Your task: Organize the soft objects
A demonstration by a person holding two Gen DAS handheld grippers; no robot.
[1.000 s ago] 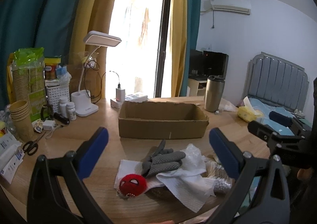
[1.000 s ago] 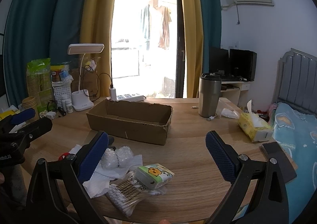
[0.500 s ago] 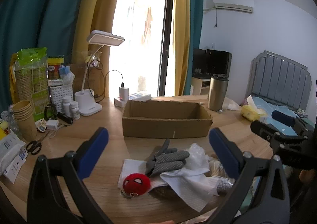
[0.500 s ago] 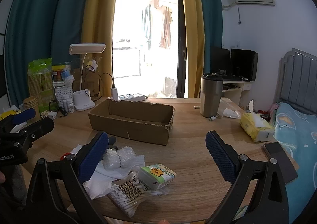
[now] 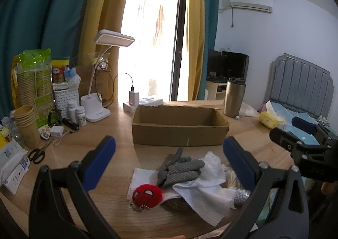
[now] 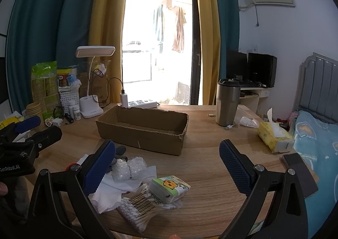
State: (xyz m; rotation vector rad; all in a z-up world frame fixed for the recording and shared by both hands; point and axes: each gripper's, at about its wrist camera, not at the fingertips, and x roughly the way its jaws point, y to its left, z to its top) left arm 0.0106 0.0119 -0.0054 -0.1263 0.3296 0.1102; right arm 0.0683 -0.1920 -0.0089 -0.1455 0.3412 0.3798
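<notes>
An open cardboard box stands mid-table, also in the right wrist view. In front of it lies a pile: a red spider-face plush ball, a grey dotted glove, white tissue, bubble wrap, a small tissue pack and a cotton swab bag. My left gripper is open and empty above the glove. My right gripper is open and empty above the tissue pack.
A desk lamp, paper cups, bottles, scissors and clutter fill the left. A steel tumbler and a yellow tissue pack stand right. A bed is beyond the table's right edge.
Both grippers have drawn back and risen slightly; the box and pile look a little lower and farther. Nothing was grasped or moved.
</notes>
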